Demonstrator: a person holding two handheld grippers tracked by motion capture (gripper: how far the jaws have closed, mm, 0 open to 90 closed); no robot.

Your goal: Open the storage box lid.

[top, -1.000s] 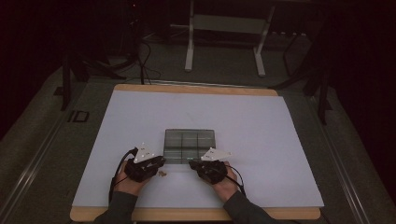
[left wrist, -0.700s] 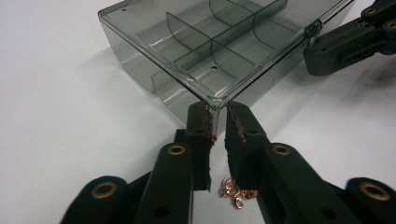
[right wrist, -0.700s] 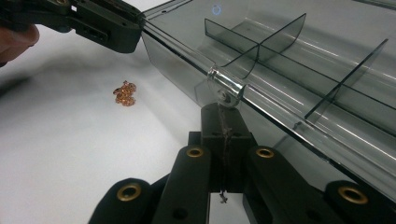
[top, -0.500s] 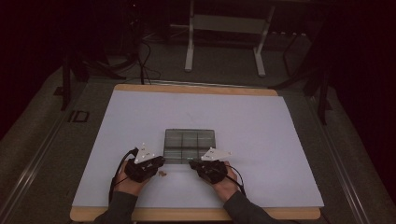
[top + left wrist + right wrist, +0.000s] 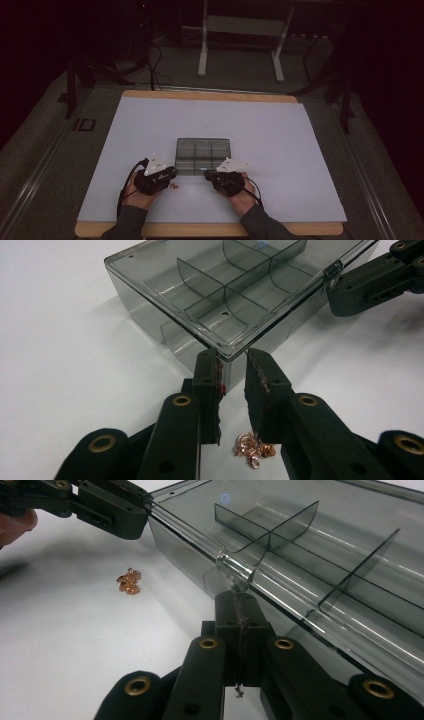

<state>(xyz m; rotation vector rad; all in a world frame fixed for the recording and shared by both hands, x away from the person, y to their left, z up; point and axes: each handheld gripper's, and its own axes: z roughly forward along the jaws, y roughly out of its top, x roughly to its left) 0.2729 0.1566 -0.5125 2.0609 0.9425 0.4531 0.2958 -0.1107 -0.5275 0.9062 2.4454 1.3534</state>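
Smoky grey transparent plastic forms a shallow compartment box with its lid closed, lying on a white sheet that covers a wooden table. Inside, thin dividers split the box into small cells, which look empty.

The person's two hands come in from the bottom of the high view, one gripper at each near corner of the box. The left gripper points at the box's near left corner; its two black jaws stand a narrow gap apart, with the corner of the lid just beyond their tips and nothing pressed between the pads. These jaws have just been opening a little. Under and just behind them, on the sheet, lies a small heap of copper-coloured metal rings, seen in the high view as a tiny speck just beside the left gripper.

The right gripper has its jaws pressed fully together. Their tips sit just below the clear tube-shaped latch on the box's front edge; whether they touch it cannot be told.

Compared with a second earlier, the high view looks almost the same: both hands stay in the same spots, and the box and the rings have not shifted.
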